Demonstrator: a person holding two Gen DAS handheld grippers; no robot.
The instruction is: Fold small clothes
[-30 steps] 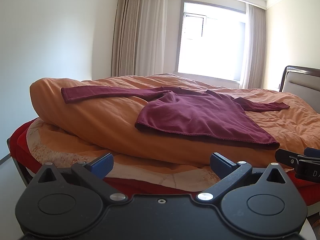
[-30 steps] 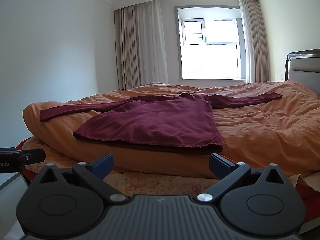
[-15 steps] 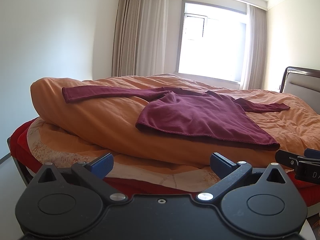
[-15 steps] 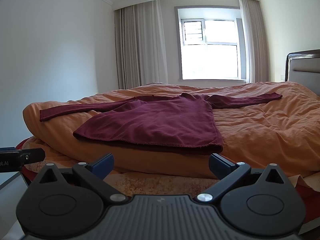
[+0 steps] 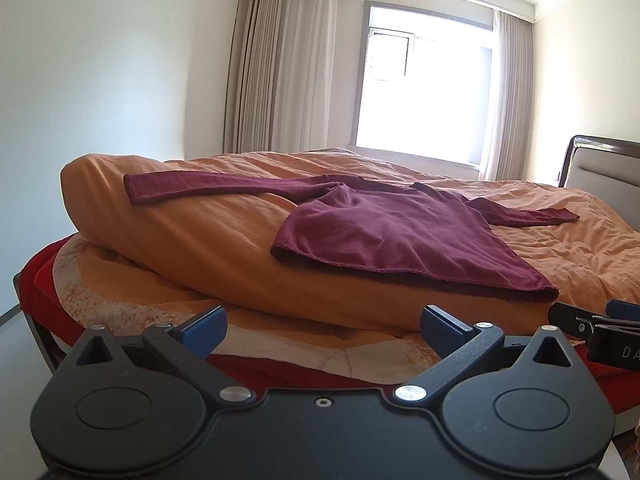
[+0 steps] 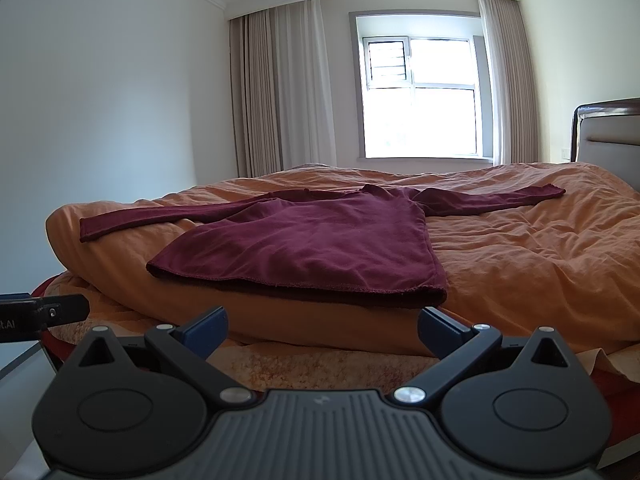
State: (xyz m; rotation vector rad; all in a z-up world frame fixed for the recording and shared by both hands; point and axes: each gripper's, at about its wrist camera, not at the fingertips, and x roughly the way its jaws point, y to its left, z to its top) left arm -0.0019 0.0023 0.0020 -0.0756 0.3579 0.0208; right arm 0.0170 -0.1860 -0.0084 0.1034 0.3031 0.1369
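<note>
A maroon long-sleeved shirt lies flat on the orange duvet, sleeves spread to both sides, hem toward me. It also shows in the right wrist view. My left gripper is open and empty, below and in front of the hem. My right gripper is open and empty, just in front of the hem's right part. The right gripper's tip shows at the right edge of the left wrist view; the left gripper's tip shows at the left edge of the right wrist view.
The duvet covers a bed with a red sheet along its near edge. A headboard stands at the right. A window with curtains is behind the bed.
</note>
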